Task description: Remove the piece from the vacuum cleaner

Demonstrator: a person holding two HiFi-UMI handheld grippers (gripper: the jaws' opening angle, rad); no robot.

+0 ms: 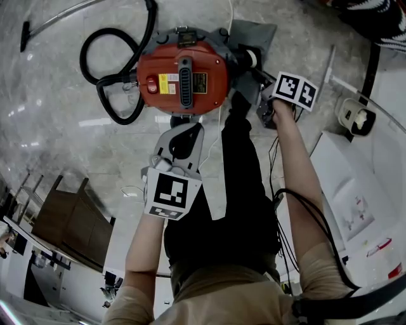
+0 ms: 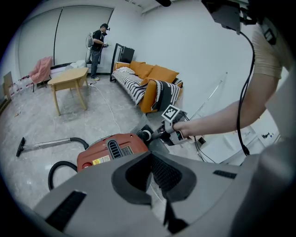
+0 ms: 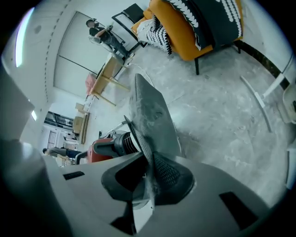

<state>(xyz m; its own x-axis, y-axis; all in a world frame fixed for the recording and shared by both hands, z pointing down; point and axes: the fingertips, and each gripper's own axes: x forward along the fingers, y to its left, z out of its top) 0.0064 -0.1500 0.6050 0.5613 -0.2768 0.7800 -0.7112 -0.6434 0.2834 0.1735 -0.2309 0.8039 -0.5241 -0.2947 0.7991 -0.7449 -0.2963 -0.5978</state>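
Observation:
A red canister vacuum cleaner (image 1: pixel 181 79) (image 2: pixel 111 150) (image 3: pixel 99 148) sits on the marble floor. A flat, dusty grey piece (image 1: pixel 254 33) (image 3: pixel 155 120) with a black and white collar (image 1: pixel 250 58) (image 2: pixel 145 135) stands at the vacuum's right end port. My right gripper (image 1: pixel 260 86) (image 3: pixel 150 178) is shut on that grey piece's edge, which runs between the pads. My left gripper (image 1: pixel 181 136) (image 2: pixel 155 178) hovers just in front of the vacuum's near side, its jaws shut with nothing between them. In the left gripper view the right gripper (image 2: pixel 173 127) shows beside the collar.
The black hose (image 1: pixel 108 63) loops left of the vacuum, and its metal wand (image 1: pixel 51 19) lies beyond. An orange sofa (image 2: pixel 152 83), a wooden table (image 2: pixel 69 78) and a standing person (image 2: pixel 98 44) are farther off. White items (image 1: pixel 355 114) and cables lie at the right.

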